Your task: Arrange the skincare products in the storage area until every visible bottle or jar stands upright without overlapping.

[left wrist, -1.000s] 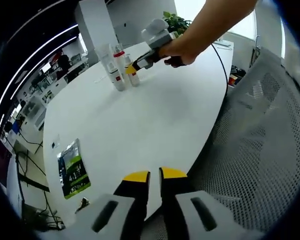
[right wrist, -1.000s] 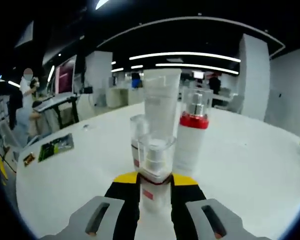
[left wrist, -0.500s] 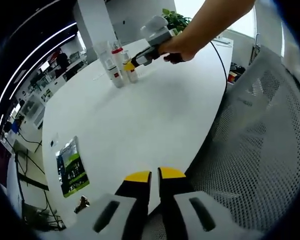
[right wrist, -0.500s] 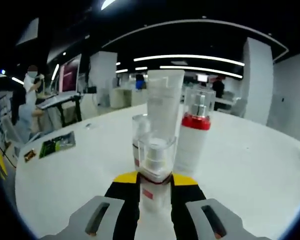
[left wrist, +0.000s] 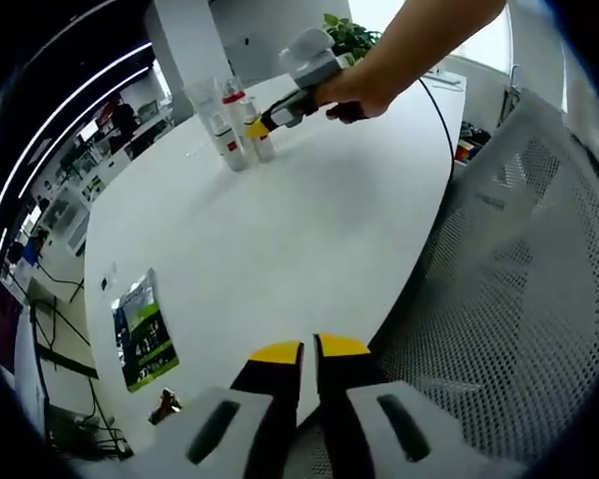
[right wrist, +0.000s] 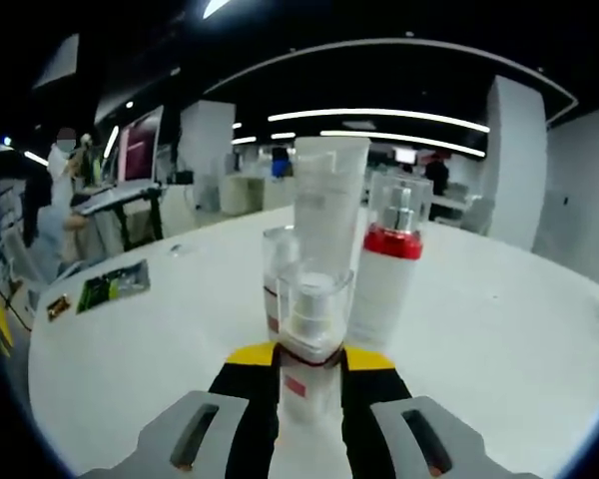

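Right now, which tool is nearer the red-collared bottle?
Right. The right tool grips a small pump bottle just beside the red-collared bottle; the left tool sits far back at the table edge.

— What carried everything?
— A large white oval table (left wrist: 280, 230), smooth and matte.
— And what stood on it?
— Toward its far end, a tight cluster: a tall translucent tube (right wrist: 328, 215), a white bottle with a red collar and clear cap (right wrist: 386, 261), a small clear-capped pump bottle (right wrist: 309, 344) and another clear-capped bottle (right wrist: 276, 269) behind it, all upright.
— Anything else?
— A green printed leaflet (left wrist: 144, 334) lay flat near the table's near edge, well apart from the cluster.
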Demonstrator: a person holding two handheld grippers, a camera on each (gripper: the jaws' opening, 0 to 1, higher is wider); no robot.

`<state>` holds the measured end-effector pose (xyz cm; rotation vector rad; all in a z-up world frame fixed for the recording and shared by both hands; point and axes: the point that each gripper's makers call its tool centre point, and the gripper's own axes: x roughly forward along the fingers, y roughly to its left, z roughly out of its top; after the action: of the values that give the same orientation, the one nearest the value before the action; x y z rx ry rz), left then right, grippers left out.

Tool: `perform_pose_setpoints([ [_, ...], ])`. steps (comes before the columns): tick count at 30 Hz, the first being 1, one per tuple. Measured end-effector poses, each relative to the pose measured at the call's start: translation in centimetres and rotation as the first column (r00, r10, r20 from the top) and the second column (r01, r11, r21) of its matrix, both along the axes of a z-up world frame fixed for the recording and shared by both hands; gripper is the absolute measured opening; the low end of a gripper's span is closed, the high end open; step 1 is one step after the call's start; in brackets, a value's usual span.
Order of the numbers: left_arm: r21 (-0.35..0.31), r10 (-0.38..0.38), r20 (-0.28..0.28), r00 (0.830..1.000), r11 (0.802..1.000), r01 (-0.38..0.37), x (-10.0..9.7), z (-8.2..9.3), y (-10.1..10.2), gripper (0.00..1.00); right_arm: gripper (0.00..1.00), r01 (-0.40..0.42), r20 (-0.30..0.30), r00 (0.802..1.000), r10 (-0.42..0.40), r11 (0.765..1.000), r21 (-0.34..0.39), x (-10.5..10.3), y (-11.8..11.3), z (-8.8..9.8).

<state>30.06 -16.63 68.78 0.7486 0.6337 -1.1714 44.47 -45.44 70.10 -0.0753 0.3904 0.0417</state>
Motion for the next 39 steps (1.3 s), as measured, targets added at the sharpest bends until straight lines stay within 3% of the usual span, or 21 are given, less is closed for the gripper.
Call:
perform_pose_setpoints([
  [9, -0.003, 0.010, 0.007, 1.000, 1.000, -0.010, 0.2, 0.1, 0.1, 0.06, 0.18, 0.001, -0.017, 1.000, -0.001, 1.000, 0.000, 0.1, -0.1, -0.3],
  [12, -0.001, 0.008, 0.012, 1.000, 1.000, -0.008, 0.2, 0.2, 0.1, 0.06, 0.18, 0.006, -0.040, 0.999, -0.005, 0.999, 0.035, 0.2, -0.2, -0.4],
  [18, -0.005, 0.007, 0.015, 1.000, 1.000, -0.007, 0.3, 0.3, 0.1, 0.06, 0.18, -0.039, -0.061, 0.997, 0.039, 0.999, 0.002, 0.0, 0.0, -0.5],
  [29, -0.016, 0.011, 0.033, 0.999, 1.000, -0.010, 0.6, 0.6, 0.0, 0.05, 0.18, -0.041, -0.092, 0.995, 0.036, 0.997, -0.059, 0.0, 0.0, -0.8],
  [32, -0.045, 0.008, -0.010, 1.000, 0.999, -0.008, 0.0, 0.8, -0.4, 0.06, 0.18, -0.032, -0.100, 0.995, 0.026, 0.997, -0.064, 0.0, 0.0, -0.9],
  [39, -0.058, 0.024, -0.009, 1.000, 0.998, -0.025, 0.1, 1.0, -0.3, 0.02, 0.18, -0.014, -0.115, 0.993, 0.006, 0.997, -0.074, -0.2, 0.1, -0.9],
])
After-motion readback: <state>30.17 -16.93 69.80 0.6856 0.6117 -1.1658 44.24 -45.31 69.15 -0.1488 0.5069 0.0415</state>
